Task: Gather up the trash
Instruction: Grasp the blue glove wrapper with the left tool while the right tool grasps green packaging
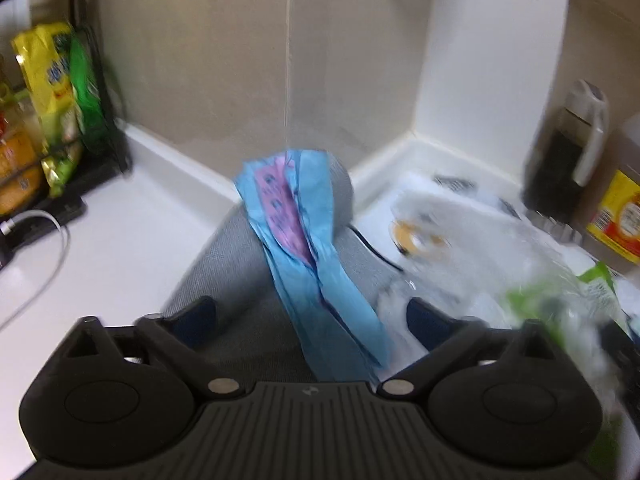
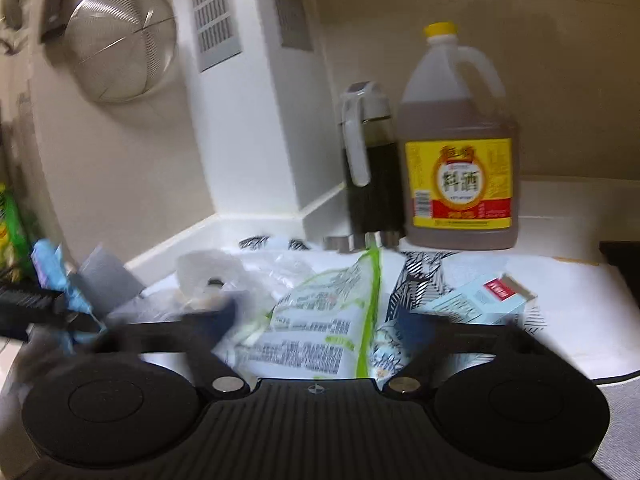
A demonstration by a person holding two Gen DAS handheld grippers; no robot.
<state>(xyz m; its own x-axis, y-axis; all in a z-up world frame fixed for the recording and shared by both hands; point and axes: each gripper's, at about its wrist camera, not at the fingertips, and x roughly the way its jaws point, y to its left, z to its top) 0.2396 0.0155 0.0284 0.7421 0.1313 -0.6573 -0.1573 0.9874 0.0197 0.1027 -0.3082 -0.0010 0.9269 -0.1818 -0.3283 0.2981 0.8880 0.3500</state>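
In the left wrist view a crumpled blue and pink wrapper point(image 1: 308, 248) stands between the spread fingers of my left gripper point(image 1: 308, 316), over a grey fabric bin point(image 1: 240, 264); the jaws are open and I cannot tell if it touches them. To the right lie clear plastic wrap point(image 1: 436, 232) and a green and white packet point(image 1: 560, 296). In the right wrist view my right gripper point(image 2: 320, 320) is open just above the green and white packet point(image 2: 332, 320). A light blue carton point(image 2: 476, 300) lies to its right. The left gripper and blue wrapper point(image 2: 52, 276) show at far left.
A cooking wine jug point(image 2: 460, 152) and a dark sauce dispenser point(image 2: 368, 160) stand behind the trash by the wall. A rack with yellow and green snack bags point(image 1: 52, 92) is at left, with a white cable point(image 1: 44, 248). A metal strainer point(image 2: 120, 40) hangs on the wall.
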